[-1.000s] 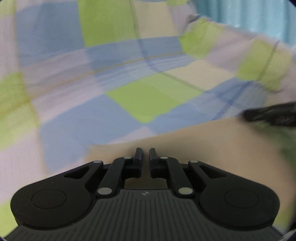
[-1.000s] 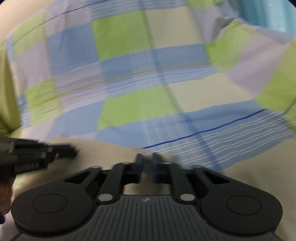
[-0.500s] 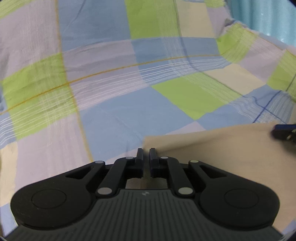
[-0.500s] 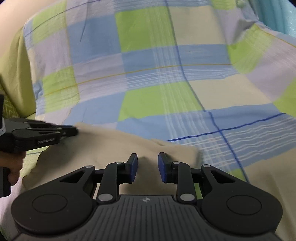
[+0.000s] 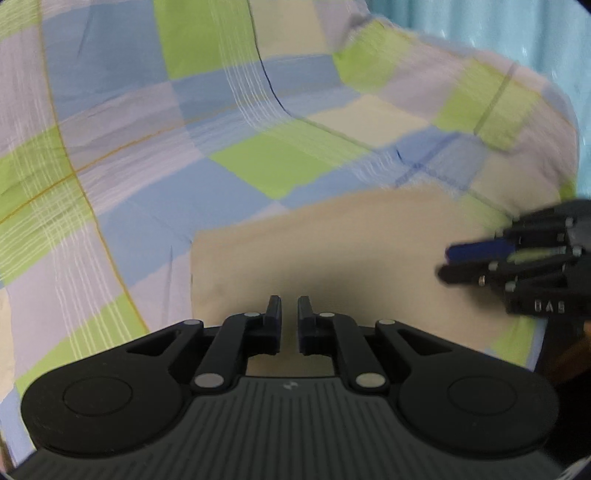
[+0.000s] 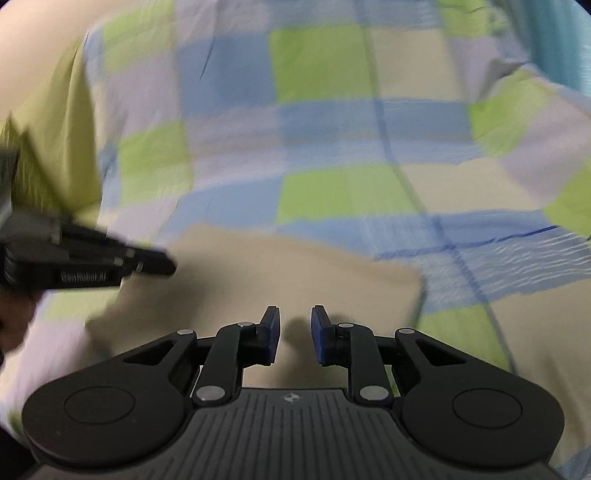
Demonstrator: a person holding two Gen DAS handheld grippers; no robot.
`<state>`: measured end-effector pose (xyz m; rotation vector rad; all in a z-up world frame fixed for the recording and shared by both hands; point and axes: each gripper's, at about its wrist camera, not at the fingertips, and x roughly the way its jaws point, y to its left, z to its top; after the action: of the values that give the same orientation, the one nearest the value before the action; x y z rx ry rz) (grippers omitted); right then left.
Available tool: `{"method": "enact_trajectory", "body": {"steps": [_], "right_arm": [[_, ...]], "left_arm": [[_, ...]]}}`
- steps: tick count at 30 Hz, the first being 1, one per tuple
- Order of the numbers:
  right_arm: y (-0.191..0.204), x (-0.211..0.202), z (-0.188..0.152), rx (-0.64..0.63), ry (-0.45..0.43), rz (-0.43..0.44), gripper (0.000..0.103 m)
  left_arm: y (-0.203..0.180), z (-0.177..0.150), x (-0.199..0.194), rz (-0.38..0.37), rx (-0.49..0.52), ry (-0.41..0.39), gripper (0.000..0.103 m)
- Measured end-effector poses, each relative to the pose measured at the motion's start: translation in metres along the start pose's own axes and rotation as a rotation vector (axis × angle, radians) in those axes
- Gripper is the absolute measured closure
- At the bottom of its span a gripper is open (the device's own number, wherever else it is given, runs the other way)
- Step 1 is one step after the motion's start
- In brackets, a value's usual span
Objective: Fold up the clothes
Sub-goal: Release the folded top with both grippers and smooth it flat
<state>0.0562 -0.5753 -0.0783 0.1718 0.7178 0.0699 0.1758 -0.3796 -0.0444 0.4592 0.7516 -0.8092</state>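
The left tool [image 5: 289, 319] has its two black fingers drawn almost together, leaving only a thin slit, and nothing can be seen pinched in that slit. It hangs just above a beige garment [image 5: 332, 251], which lies flat directly beneath and ahead of the fingertips, the tool's shadow falling dark on the cloth. The garment's straight left edge runs just to the left of this tool, and its far edge lies a little way ahead.

The right tool [image 6: 294, 334] has its blue-padded fingers standing apart with a clear gap, and the gap is empty; the same beige cloth shows through it. This tool too sits over the garment, near the cloth's right-hand corner, which lies just to its right.

Each tool shows in the other's view: the right tool enters at the right side of the left wrist view, blurred, and the left tool enters at the left side of the right wrist view, with part of a hand [image 6: 14, 314] gripping it.

Beyond the garment, ahead of both tools, spreads a checked bedsheet [image 5: 147, 155] in blue, green, lilac and cream squares. A pale teal curtain [image 5: 498, 33] hangs at the far right.
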Motion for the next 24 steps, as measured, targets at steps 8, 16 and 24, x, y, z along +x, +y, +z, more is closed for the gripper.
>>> {"method": "enact_trajectory", "body": {"steps": [8, 16, 24], "right_arm": [[0.006, -0.001, -0.004, -0.094, 0.061, -0.127, 0.081], [0.007, -0.01, -0.014, -0.115, 0.089, -0.185, 0.079], [0.014, -0.041, -0.017, -0.06, 0.021, -0.141, 0.076]], "left_arm": [[0.004, -0.016, -0.001, 0.066, 0.037, 0.05, 0.094], [0.0, -0.02, -0.006, 0.11, 0.07, 0.041, 0.094], [-0.013, -0.02, -0.017, 0.071, 0.084, 0.026, 0.094]]}}
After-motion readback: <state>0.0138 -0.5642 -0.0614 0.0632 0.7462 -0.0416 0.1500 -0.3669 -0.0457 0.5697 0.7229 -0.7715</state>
